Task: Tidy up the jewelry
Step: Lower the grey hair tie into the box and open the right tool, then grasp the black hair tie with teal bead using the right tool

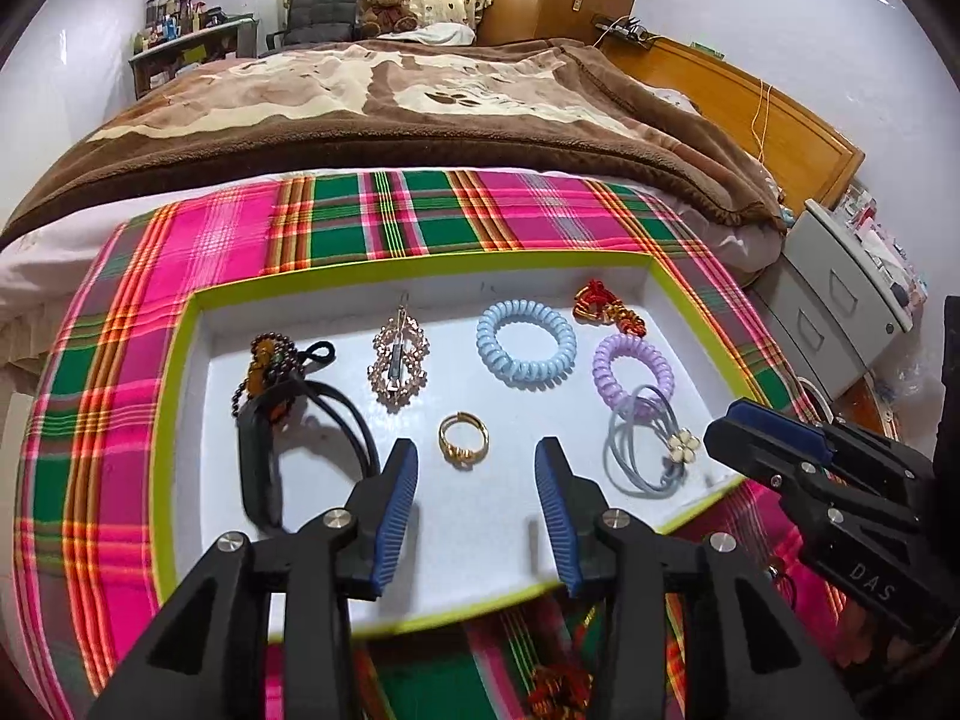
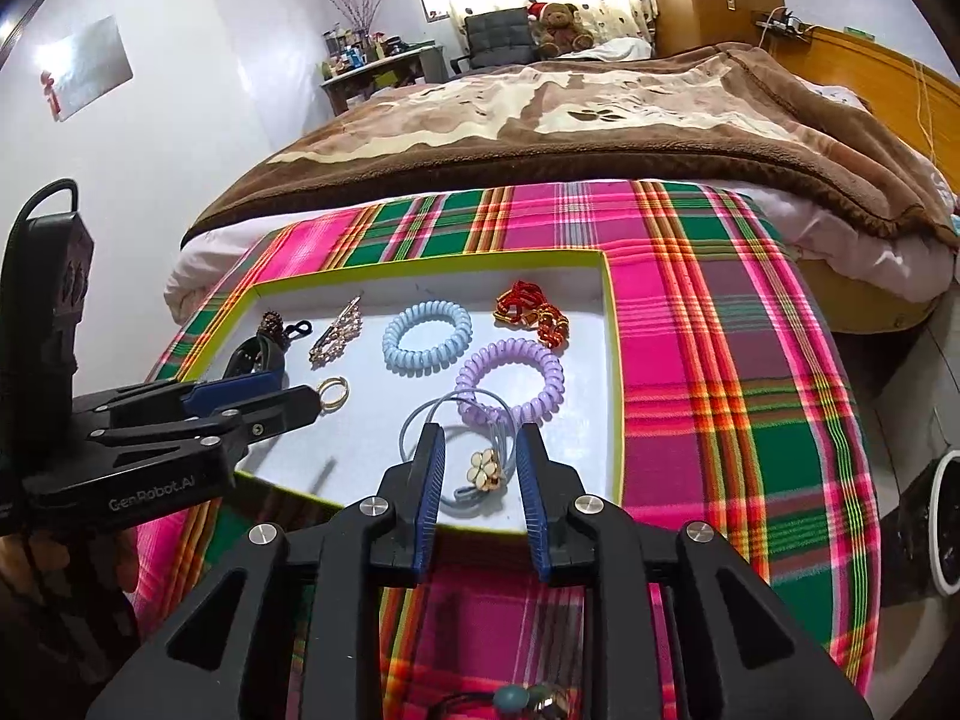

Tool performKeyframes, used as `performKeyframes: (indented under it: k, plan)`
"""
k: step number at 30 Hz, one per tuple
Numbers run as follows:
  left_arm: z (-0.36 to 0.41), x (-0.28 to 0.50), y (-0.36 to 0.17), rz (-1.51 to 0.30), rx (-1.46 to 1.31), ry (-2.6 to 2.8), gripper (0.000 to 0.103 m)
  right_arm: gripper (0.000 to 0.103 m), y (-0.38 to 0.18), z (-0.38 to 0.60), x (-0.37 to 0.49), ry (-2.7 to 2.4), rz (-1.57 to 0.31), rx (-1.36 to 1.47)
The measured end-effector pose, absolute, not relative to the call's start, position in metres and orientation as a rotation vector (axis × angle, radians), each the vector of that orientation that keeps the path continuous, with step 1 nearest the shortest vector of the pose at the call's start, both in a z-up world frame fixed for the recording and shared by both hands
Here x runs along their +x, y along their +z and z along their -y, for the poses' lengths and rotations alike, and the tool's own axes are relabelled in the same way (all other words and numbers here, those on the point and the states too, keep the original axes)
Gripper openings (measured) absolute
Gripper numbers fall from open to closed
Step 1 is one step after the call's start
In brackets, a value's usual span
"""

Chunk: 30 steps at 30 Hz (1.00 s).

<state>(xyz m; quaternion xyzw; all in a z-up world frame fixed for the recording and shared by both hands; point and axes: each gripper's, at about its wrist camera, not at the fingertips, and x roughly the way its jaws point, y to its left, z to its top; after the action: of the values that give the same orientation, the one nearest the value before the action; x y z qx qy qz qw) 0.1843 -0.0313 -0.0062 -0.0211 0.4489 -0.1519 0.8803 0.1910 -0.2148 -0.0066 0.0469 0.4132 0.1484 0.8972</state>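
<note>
A white tray with a lime rim (image 1: pixel 180 324) (image 2: pixel 612 324) lies on a plaid cloth. In it are a gold ring (image 1: pixel 462 441) (image 2: pixel 333 391), a blue spiral hair tie (image 1: pixel 526 343) (image 2: pixel 427 336), a purple spiral tie (image 1: pixel 632 369) (image 2: pixel 510 381), a grey elastic with a cream flower (image 1: pixel 684 444) (image 2: pixel 485 469), a bead hair clip (image 1: pixel 399 360) (image 2: pixel 336 330), a red-gold ornament (image 1: pixel 609 309) (image 2: pixel 531 312), a dark bead bracelet (image 1: pixel 261 372) and a black band (image 1: pixel 258 468). My left gripper (image 1: pixel 477 468) (image 2: pixel 282 390) is open just before the ring. My right gripper (image 2: pixel 480 450) (image 1: pixel 729 420) is open around the flower elastic.
The plaid cloth (image 1: pixel 420 216) covers the foot of a bed with a brown blanket (image 1: pixel 390 96). More trinkets lie on the cloth near me (image 1: pixel 555 687) (image 2: pixel 522 699). A grey drawer cabinet (image 1: pixel 840 300) stands to the right, and a wooden headboard (image 1: pixel 750 108) lies beyond.
</note>
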Motion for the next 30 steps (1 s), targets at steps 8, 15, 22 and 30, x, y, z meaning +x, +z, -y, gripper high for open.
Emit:
performKeyframes:
  k: [8,15,22,30]
  plan:
    - [0.028,0.153,0.01,-0.891,-0.041,-0.297,0.043,0.027,0.008,0.219,0.166,0.298,-0.807,0.118]
    - [0.025,0.123,0.02,-0.854,-0.045,-0.283,0.045,0.047,0.019,0.222,0.141,0.283,-0.776,0.114]
    - [0.017,0.1,0.022,-0.837,-0.068,-0.264,0.049,0.047,0.015,0.23,0.12,0.259,-0.771,0.123]
    - [0.002,0.079,0.005,-0.857,-0.134,-0.255,0.055,0.047,0.0,0.25,0.094,0.173,-0.788,0.153]
